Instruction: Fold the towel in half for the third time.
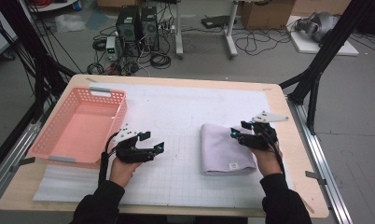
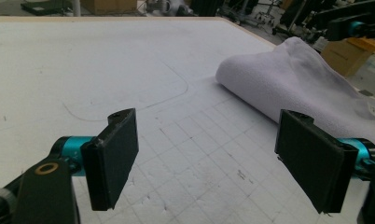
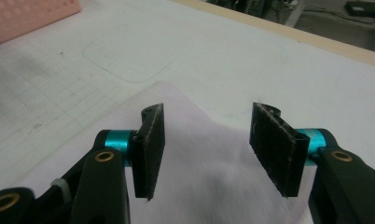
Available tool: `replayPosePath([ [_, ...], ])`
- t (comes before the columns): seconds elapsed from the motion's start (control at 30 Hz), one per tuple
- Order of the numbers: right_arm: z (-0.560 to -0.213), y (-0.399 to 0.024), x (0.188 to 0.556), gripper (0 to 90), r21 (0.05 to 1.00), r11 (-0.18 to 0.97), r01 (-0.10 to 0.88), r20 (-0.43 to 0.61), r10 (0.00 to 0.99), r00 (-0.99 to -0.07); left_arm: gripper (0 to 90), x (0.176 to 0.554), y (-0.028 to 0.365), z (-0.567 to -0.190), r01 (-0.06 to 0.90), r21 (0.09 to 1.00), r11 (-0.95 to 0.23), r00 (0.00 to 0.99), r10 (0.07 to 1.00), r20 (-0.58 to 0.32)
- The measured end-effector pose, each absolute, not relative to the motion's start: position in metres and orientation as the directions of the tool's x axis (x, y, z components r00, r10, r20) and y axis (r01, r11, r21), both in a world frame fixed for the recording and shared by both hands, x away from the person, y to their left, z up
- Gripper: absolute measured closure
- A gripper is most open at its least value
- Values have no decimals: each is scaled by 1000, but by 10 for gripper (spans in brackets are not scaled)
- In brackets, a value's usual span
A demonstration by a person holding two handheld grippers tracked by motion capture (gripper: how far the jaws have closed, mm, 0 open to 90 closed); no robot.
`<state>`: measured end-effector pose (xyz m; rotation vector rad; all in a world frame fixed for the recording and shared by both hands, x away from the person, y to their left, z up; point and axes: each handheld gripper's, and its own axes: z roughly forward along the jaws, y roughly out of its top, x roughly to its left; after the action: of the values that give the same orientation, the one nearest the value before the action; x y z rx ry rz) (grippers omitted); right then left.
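A: Where's the towel (image 1: 225,150) right now?

B: Folded into a thick pad on the white mat (image 1: 176,112), right of the middle, with a small tag on the near corner. Nothing is gripping it.

A: And the right gripper (image 1: 238,134)?

B: It sits over the towel's right edge. In the right gripper view the two black jaws stand apart with pale cloth below and between them, but the pads aren't pressing on it. I'd say the fold is finished and the towel is let go.

A: The left gripper (image 1: 153,145)?

B: Also released, with its jaws spread wide. It hangs above bare mat between the towel and the pink basket (image 1: 112,94), pointing at the towel's rounded fold. That puts it well apart from the cloth, out of the way yet facing it.

A: Why is the basket there?

B: It's empty and well within reach at the table's left side, so it's probably where the folded towel goes.

A: Count them.

B: One towel, one basket, one mat, two grippers, two hands.
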<state>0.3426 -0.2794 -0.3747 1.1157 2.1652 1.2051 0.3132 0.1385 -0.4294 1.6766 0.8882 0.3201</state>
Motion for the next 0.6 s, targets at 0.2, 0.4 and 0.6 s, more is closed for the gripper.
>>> replayPosePath([
  [0.2,-376,-256,379,435,809,346,474,33,780,-625,218,310,140,-428,376,923,-88,678,704,-209],
  [0.4,-392,-234,407,448,743,419,521,44,747,-663,219,311,142,-429,385,919,-85,673,708,-216],
  [0.6,-410,-219,420,617,692,448,566,67,741,-668,219,312,142,-431,393,917,-72,674,701,-234],
])
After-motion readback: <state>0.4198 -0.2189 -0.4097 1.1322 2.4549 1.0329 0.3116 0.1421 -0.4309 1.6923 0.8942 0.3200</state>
